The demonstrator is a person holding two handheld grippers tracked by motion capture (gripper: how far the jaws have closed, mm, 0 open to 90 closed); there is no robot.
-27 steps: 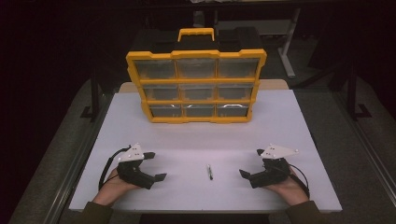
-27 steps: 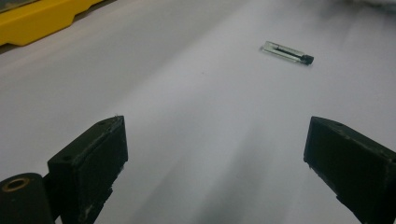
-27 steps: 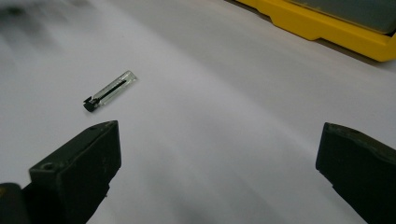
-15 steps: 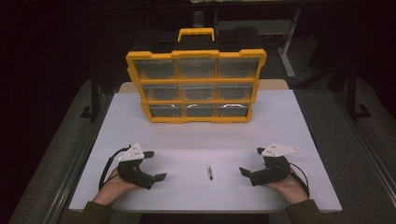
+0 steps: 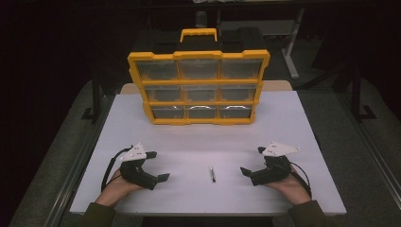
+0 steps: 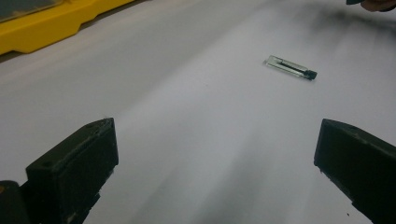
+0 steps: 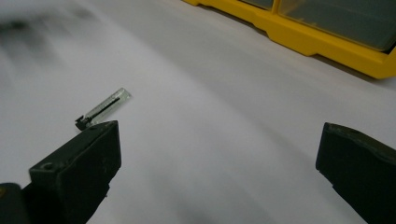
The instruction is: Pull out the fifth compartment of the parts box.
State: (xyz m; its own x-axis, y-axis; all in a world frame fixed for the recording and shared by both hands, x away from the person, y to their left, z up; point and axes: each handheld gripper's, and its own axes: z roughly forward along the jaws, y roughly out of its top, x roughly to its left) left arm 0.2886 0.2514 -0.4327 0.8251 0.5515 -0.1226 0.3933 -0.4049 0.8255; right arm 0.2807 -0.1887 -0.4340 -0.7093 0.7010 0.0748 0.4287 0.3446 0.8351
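Note:
A small clear tube with a dark cap [image 5: 213, 173] lies flat on the white table [image 5: 198, 137], near its front edge and between my two grippers. It lies ahead and to the right in the left gripper view [image 6: 289, 67], and beside the left jaw in the right gripper view [image 7: 103, 108]. My left gripper [image 5: 157, 165] rests on the table at the front left, open and empty. My right gripper [image 5: 253, 160] rests at the front right, open too, nothing between its jaws. Both point inward toward the tube.
A yellow organizer case [image 5: 198, 85] with several clear drawers and a black-and-yellow handle stands upright at the back middle of the table. Its yellow base shows in the left gripper view [image 6: 51, 23] and the right gripper view [image 7: 322, 39]. Dark floor and stand legs surround the table.

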